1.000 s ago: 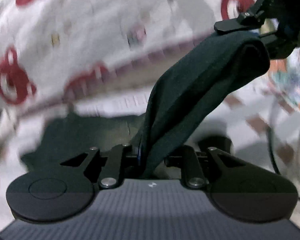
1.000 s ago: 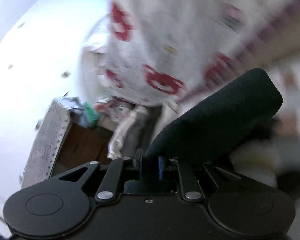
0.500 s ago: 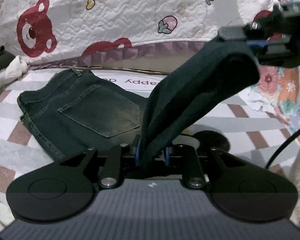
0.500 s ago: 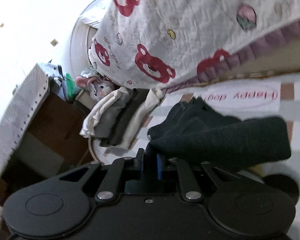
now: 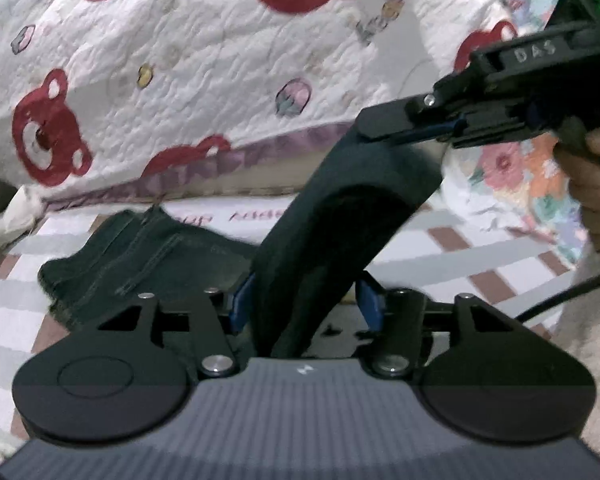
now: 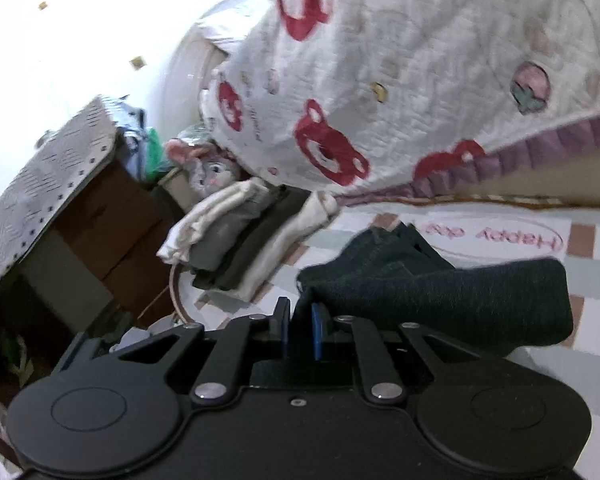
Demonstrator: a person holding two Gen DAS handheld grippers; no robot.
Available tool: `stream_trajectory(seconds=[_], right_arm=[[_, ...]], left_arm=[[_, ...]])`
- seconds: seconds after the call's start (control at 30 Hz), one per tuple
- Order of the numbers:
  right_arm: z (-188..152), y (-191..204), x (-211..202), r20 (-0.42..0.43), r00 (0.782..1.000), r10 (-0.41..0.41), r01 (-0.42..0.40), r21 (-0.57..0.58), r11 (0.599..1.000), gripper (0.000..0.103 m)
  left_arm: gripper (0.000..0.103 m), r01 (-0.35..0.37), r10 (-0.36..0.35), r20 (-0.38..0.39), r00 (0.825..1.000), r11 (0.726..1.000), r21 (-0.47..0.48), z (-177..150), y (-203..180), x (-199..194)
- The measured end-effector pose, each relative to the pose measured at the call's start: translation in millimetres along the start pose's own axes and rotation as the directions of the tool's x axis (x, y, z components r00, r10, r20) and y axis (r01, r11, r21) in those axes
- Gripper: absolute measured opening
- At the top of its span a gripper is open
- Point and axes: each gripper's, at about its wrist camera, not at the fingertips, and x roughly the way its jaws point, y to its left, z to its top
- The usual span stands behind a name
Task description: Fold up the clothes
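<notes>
**Dark cloth strung between two grippers above the jeans**

While a dark cloth (image 5: 340, 216) hung in the air between the two tools, its lower end sat in the left gripper (image 5: 306, 300), whose jaws were opening; the blue pads (image 5: 240, 300) stood off either side of the fabric, the left one very near it and the right one clearly apart. Its upper end was clamped in the right gripper (image 5: 404, 128), jaws clenched tight on the fabric, with a hand (image 5: 596, 184) wrapped round that tool's handle. From the right wrist camera the same cloth (image 6: 460, 300) ran out sideways from the closed pads (image 6: 316, 332).

Below the cloth lay a pair of jeans (image 5: 140, 260), spread on a checked mat (image 5: 480, 248) with pink lettering. Behind it hung a white quilt (image 5: 180, 80) printed with red bears. Off to the side of the mat sat a pile of folded clothes (image 6: 240, 240), with a grey stuffed toy (image 6: 208, 168) and a cardboard box (image 6: 100, 232) just beyond it.
</notes>
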Motion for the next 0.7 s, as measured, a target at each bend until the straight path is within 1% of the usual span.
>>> stream_trajectory(seconds=[0.03, 0.07, 0.1, 0.13, 0.17, 0.2, 0.23, 0.27, 0.3, 0.33, 0.37, 0.4, 0.43, 0.47, 0.5, 0.53, 0.57, 0.6, 0.63, 0.67, 0.7], right_arm=[[1, 3, -1, 0.009, 1.000, 0.030, -0.030, -0.011, 0.999, 0.002], [3, 7, 0, 0.011, 0.999, 0.051, -0.051, -0.019, 0.999, 0.002], [7, 10, 3, -0.002, 0.999, 0.035, -0.035, -0.024, 0.999, 0.002], [9, 10, 10, -0.021, 1.000, -0.008, 0.007, -0.028, 1.000, 0.002], [11, 8, 18, -0.038, 0.998, -0.049, 0.048, -0.029, 0.998, 0.002], [12, 3, 24, -0.050, 0.996, -0.078, 0.078, -0.015, 0.997, 0.002], [12, -5, 29, -0.057, 0.994, -0.095, 0.096, 0.014, 0.995, 0.002], [12, -12, 28, -0.058, 0.991, -0.124, 0.126, 0.042, 0.991, 0.002], [12, -18, 24, -0.051, 0.985, -0.163, 0.167, 0.068, 0.984, 0.002], [13, -25, 19, -0.046, 0.978, -0.203, 0.206, 0.094, 0.974, 0.007], [13, -31, 14, -0.041, 0.969, -0.242, 0.245, 0.121, 0.962, 0.009], [13, -39, 7, -0.056, 0.955, -0.291, 0.297, 0.170, 0.940, 0.016], [10, -50, -2, -0.104, 0.932, -0.347, 0.362, 0.248, 0.899, 0.039], [6, -61, -11, -0.150, 0.918, -0.368, 0.397, 0.329, 0.857, 0.050], [0, -70, -20, -0.179, 0.917, -0.358, 0.400, 0.406, 0.821, 0.060], [-5, -80, -28, -0.206, 0.916, -0.346, 0.402, 0.481, 0.779, 0.060], [-11, -88, -35, -0.223, 0.926, -0.305, 0.378, 0.553, 0.743, 0.060], [-18, -95, -36, -0.238, 0.940, -0.245, 0.341, 0.617, 0.709, 0.064], [-24, -101, -35, -0.256, 0.947, -0.192, 0.317, 0.674, 0.668, 0.069], [-31, -107, -33, -0.270, 0.953, -0.136, 0.295, 0.726, 0.621, 0.070], [-36, -112, -30, -0.294, 0.950, -0.108, 0.300, 0.756, 0.582, 0.070]], left_arm=[[0.057, 0.014, -0.014, 0.002, 1.000, 1.000, -0.014, 5, 4, 2], [0.057, 0.033, -0.033, 0.000, 0.999, 0.999, -0.029, 10, 9, 4], [0.056, 0.062, -0.063, -0.020, 0.998, 0.997, -0.045, 15, 16, 10], [0.053, 0.084, -0.087, -0.042, 0.995, 0.994, -0.064, 18, 23, 19], [0.042, 0.105, -0.109, -0.071, 0.992, 0.993, -0.062, 17, 27, 29], [0.036, 0.126, -0.131, -0.103, 0.986, 0.991, -0.053, 14, 29, 40], [0.033, 0.135, -0.136, -0.138, 0.981, 0.991, -0.016, 10, 27, 48], [0.036, 0.143, -0.142, -0.148, 0.979, 0.990, -0.002, 5, 26, 50], [0.037, 0.153, -0.152, -0.150, 0.977, 0.988, -0.003, -1, 26, 51], [0.042, 0.171, -0.176, -0.147, 0.973, 0.984, -0.045, -6, 29, 50], [0.045, 0.191, -0.205, -0.141, 0.969, 0.976, -0.104, -12, 34, 48], [0.045, 0.211, -0.233, -0.134, 0.963, 0.964, -0.162, -18, 39, 46], [0.045, 0.212, -0.237, -0.137, 0.962, 0.961, -0.178, -21, 40, 46], [0.046, 0.207, -0.228, -0.137, 0.964, 0.966, -0.156, -22, 37, 46], [0.046, 0.202, -0.218, -0.134, 0.967, 0.971, -0.125, -22, 34, 47], [0.047, 0.201, -0.211, -0.128, 0.969, 0.975, -0.092, -21, 30, 47], [0.048, 0.200, -0.207, -0.122, 0.971, 0.977, -0.069, -20, 27, 47], [0.049, 0.200, -0.206, -0.119, 0.971, 0.978, -0.058, -19, 26, 49], [0.049, 0.202, -0.208, -0.118, 0.971, 0.978, -0.058, -19, 25, 50], [0.049, 0.202, -0.209, -0.119, 0.971, 0.977, -0.069, -20, 26, 51], [0.049, 0.202, -0.211, -0.119, 0.970, 0.976, -0.081, -21, 26, 51]])
